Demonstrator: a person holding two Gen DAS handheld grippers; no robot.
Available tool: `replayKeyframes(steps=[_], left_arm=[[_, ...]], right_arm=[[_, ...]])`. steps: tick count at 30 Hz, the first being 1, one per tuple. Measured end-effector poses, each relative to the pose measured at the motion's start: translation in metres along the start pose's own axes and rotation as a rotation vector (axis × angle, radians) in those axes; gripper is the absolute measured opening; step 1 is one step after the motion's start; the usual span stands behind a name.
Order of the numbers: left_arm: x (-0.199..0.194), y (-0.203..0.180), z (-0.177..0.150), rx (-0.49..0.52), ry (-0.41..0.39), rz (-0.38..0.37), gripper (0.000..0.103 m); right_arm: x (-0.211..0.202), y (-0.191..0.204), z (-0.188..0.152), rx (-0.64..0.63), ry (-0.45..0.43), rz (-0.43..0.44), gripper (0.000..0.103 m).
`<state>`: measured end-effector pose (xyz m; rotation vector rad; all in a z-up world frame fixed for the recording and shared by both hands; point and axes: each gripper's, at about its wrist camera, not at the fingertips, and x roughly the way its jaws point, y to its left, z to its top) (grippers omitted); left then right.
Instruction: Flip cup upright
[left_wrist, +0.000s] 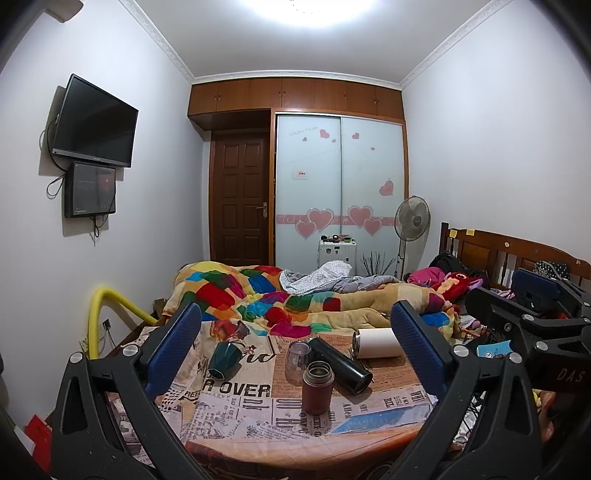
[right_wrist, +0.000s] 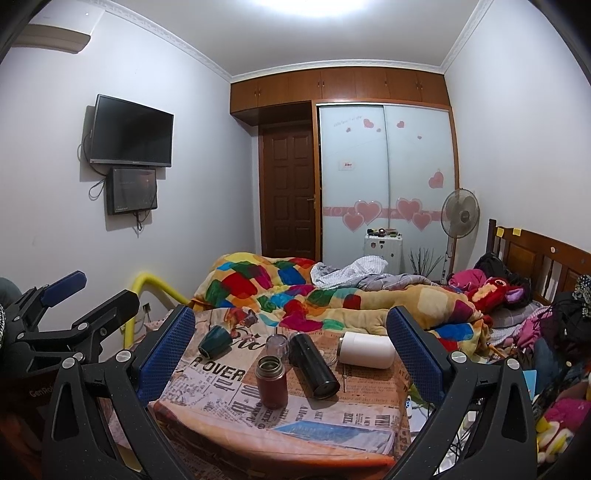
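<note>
Which cup is meant is a judgement: several vessels lie on their sides on the newspaper-print surface (left_wrist: 240, 413). The green cup (left_wrist: 223, 359) lies tipped at centre-left of the left wrist view, its mouth towards the lower left. The white cup (left_wrist: 376, 342) lies on its side at centre-right, and the black flask (left_wrist: 340, 365) lies slantwise between them. The brown flask (left_wrist: 317, 387) stands upright in front already, and the clear cup (left_wrist: 297, 360) just behind it seems to rest mouth-down — hard to tell.

The left tongs (left_wrist: 295, 345) are spread wide and hold nothing; they frame the whole cluster from short of it, probably so any cup can be chosen. The right tongs (right_wrist: 291, 347) are likewise wide apart and empty, aimed at the same group.

Behind the surface the patchwork quilt (left_wrist: 280, 299) is heaped on the bed — soft ground, poor for standing a cup.
</note>
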<state>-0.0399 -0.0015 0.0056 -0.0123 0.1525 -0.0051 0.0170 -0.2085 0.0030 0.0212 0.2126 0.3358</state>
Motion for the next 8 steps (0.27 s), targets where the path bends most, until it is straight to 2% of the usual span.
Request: replayKeyframes(steps=[8], left_arm=[[-0.0007,0.0020,-0.0024,-0.013,0.000,0.000,0.103]], right_arm=[[-0.0007,0.0006,0.0020,-0.008,0.005,0.000,0.103]])
